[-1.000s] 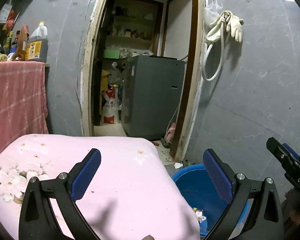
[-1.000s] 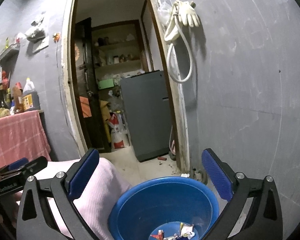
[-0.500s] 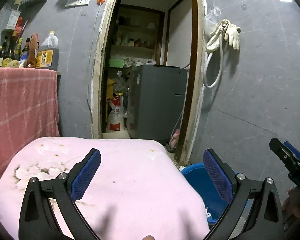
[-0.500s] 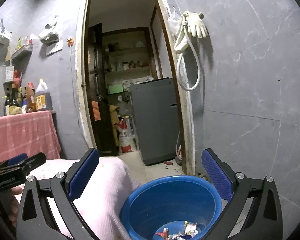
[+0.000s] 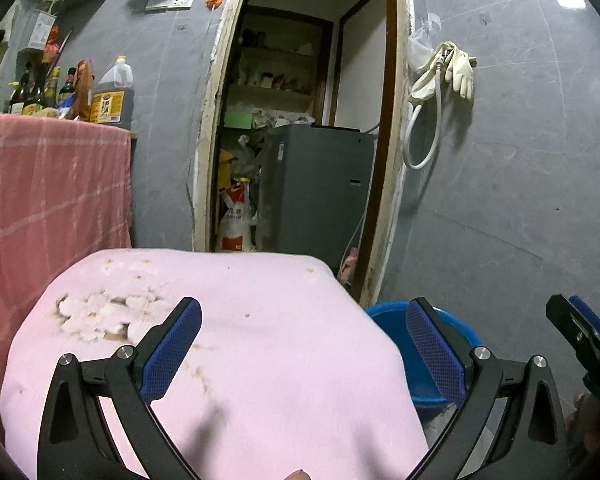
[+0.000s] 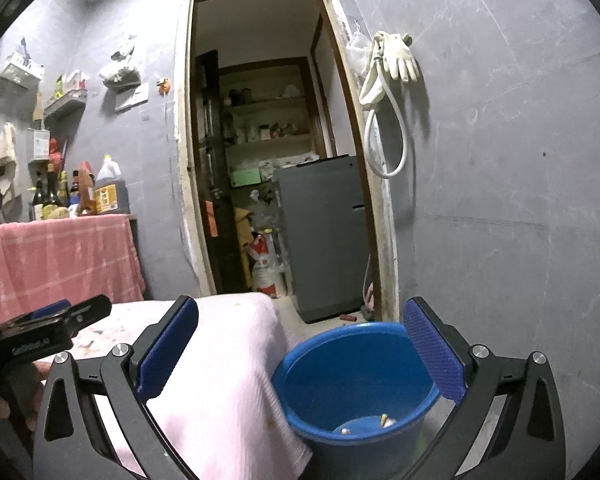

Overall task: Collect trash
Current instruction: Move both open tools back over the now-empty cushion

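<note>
A blue bucket (image 6: pixel 352 376) stands on the floor beside a table covered with a pink cloth (image 5: pixel 260 340). A few small bits of trash (image 6: pixel 384 420) lie at the bucket's bottom. My left gripper (image 5: pixel 300 356) is open and empty above the pink cloth; the bucket (image 5: pixel 400 344) shows behind its right finger. My right gripper (image 6: pixel 300 356) is open and empty, above the bucket's near rim and the cloth's edge (image 6: pixel 228 360). The left gripper's tip (image 6: pixel 56 320) shows at the left of the right wrist view.
A doorway ahead opens onto a storeroom with a grey appliance (image 5: pixel 320 188) and shelves. A table with a red checked cloth (image 5: pixel 48 184) holds bottles (image 5: pixel 108 96) at left. A hose and gloves (image 5: pixel 444 76) hang on the grey wall at right.
Both grippers have tilted upward and drawn back; the bucket and cloth sit lower in view and less of the bucket's inside shows. Both stay open and empty.
</note>
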`<state>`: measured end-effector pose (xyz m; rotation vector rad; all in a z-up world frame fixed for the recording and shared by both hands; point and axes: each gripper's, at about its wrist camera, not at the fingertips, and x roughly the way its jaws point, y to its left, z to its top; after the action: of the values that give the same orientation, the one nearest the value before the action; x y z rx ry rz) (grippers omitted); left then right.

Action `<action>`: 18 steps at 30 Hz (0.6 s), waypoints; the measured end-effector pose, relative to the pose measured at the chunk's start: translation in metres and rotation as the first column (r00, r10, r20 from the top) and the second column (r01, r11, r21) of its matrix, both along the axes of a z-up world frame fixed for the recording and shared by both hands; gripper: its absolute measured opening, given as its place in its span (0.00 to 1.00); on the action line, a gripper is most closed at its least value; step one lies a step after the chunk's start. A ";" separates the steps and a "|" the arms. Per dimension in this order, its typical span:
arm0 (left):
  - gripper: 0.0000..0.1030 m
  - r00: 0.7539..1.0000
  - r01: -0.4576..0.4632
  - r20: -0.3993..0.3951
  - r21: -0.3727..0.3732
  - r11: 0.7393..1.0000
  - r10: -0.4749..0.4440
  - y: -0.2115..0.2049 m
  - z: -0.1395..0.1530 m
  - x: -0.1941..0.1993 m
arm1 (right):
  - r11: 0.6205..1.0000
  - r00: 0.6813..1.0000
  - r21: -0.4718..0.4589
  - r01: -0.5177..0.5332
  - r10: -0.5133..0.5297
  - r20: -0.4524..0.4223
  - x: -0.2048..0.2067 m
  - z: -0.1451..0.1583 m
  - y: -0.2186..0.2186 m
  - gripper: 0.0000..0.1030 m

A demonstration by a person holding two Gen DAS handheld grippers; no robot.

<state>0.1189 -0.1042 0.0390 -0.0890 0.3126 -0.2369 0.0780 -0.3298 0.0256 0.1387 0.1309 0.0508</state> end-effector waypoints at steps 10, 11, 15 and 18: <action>0.97 0.999 -0.041 -0.021 -0.006 0.999 0.041 0.016 -0.012 -0.034 | 0.999 0.999 -0.010 -0.031 0.031 0.038 -0.033 -0.007 0.019 1.00; 0.97 0.999 -0.047 -0.019 -0.005 0.999 0.046 0.018 -0.012 -0.038 | 0.999 0.999 -0.014 -0.035 0.035 0.037 -0.035 -0.008 0.021 1.00; 0.97 0.999 -0.052 -0.011 0.027 0.998 0.052 0.019 -0.015 -0.053 | 0.999 0.999 -0.010 -0.051 0.051 0.012 -0.040 -0.013 0.027 1.00; 0.97 0.998 -0.056 0.002 0.054 0.997 0.056 0.018 -0.021 -0.066 | 0.998 0.998 -0.012 -0.057 0.057 -0.003 -0.045 -0.017 0.032 1.00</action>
<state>0.0529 -0.0864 0.0184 -0.0442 0.3156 -0.1730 0.0326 -0.2978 0.0089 0.1230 0.1381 0.1068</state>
